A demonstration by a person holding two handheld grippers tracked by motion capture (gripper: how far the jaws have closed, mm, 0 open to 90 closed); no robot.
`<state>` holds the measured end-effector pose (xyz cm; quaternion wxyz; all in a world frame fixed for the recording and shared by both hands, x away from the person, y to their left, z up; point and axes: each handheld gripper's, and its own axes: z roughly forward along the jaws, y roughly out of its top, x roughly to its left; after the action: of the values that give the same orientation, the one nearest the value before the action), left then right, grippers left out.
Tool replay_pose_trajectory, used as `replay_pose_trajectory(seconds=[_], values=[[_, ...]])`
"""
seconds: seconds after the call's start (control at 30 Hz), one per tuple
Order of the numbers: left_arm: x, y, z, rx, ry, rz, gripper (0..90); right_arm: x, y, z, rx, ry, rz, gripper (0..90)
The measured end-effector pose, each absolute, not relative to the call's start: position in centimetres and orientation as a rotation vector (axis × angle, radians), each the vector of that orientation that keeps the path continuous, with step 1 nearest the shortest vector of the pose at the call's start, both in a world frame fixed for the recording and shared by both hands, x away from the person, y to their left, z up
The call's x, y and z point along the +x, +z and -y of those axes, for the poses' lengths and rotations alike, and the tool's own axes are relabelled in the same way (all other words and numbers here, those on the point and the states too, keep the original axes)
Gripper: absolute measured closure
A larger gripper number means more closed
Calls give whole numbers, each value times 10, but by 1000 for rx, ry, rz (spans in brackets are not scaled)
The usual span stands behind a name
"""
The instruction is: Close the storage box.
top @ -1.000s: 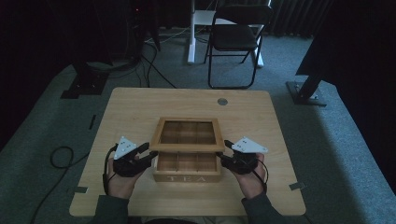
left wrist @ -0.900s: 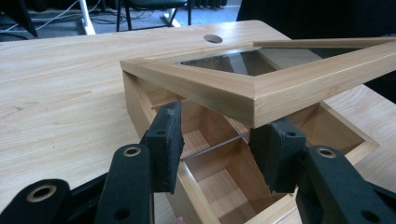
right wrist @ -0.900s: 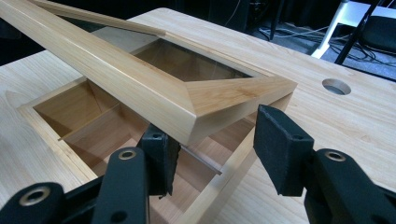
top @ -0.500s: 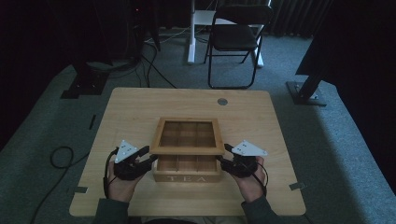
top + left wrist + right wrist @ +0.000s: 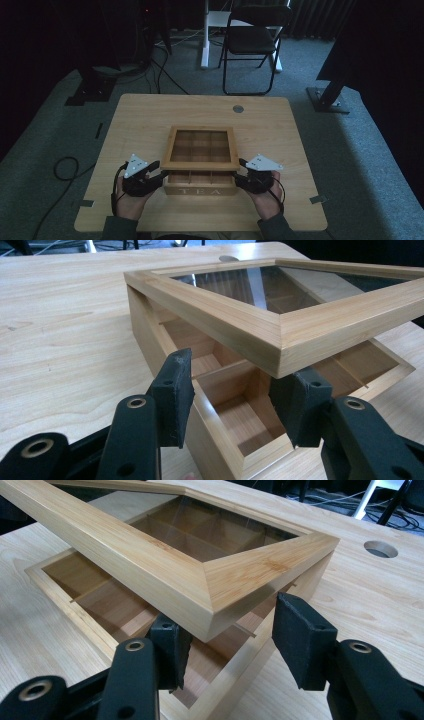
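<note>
A wooden tea box marked TEA stands at the table's near middle, its compartments empty. Its glass-paned lid is tilted up at the front, hinged at the far side. My left gripper is open at the lid's front left corner, which hangs above the gap between its jaws. At the front right corner my right gripper is open too. One of its pads sits under the lid's frame, the other outside the box wall.
The box stands on a light wooden table with a round cable hole at the far side. A folding chair and stand legs are on the carpet beyond. A cable lies on the floor at the left.
The lid's front edge has lifted a little off the box. Both hands have stayed almost where they were at the front corners.
</note>
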<state>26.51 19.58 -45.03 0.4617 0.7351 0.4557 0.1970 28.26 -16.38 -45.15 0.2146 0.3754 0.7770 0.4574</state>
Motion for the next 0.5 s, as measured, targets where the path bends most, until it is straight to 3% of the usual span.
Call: replay_pose_trajectory(seconds=[0.5], values=[[261, -461, -194, 1824, 473, -1131, 497, 279, -461, 163, 1045, 1244, -2175, 494]])
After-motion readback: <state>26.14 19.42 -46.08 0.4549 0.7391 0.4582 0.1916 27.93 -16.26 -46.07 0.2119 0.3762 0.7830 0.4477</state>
